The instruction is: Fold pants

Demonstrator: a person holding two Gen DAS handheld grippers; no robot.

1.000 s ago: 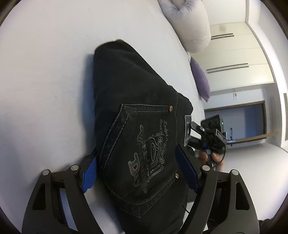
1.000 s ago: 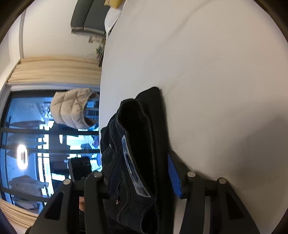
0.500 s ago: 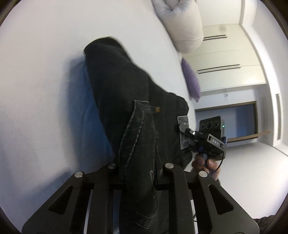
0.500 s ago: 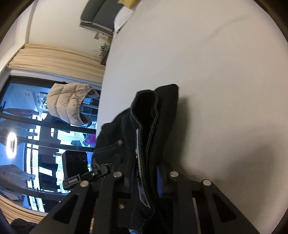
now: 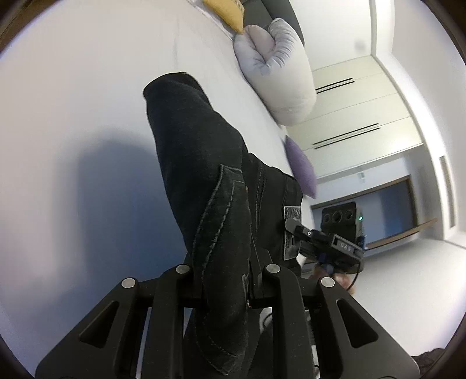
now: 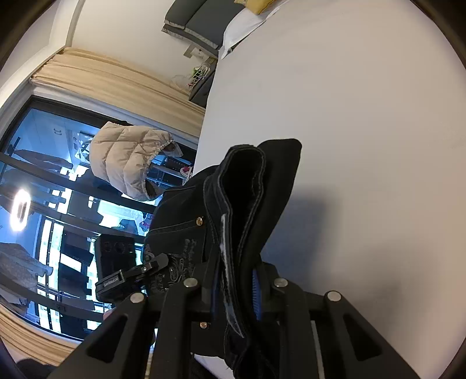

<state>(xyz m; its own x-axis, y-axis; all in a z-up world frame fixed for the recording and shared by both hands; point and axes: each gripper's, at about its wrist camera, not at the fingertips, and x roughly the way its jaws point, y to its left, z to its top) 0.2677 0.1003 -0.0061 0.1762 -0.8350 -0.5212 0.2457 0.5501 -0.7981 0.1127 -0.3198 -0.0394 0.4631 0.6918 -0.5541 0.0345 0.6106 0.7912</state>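
Left gripper (image 5: 225, 287): jaws narrow, clamped on the waist end of the black jeans (image 5: 204, 163) at the back-pocket seam. Right gripper (image 6: 233, 294): jaws likewise narrow, blue pads pressed on a stacked fold of the same waistband (image 6: 241, 186). Also visible from the left wrist view at the far side of the waist, gripping beside the woven label (image 5: 292, 230).

Change over the last second: both pairs of jaws gone from wide, straddling the denim, to pinched on it; printed pocket, flat and fully readable a second ago, now bunched into a ridge between the left jaws. Waist end now lifted off the white bed (image 5: 72, 87), with a broad shadow beneath it; far end of the jeans seemingly still on the sheet, toward the grey pillow (image 5: 273, 67). Pillow, purple cushion (image 5: 301, 166) and yellow cushion (image 5: 225, 11) now deeper in the frame than before.

Meaning for the task: grasp stage judged complete, carry-over of the waist toward the far end likely next. Risk: uneven pull skewing the fold.
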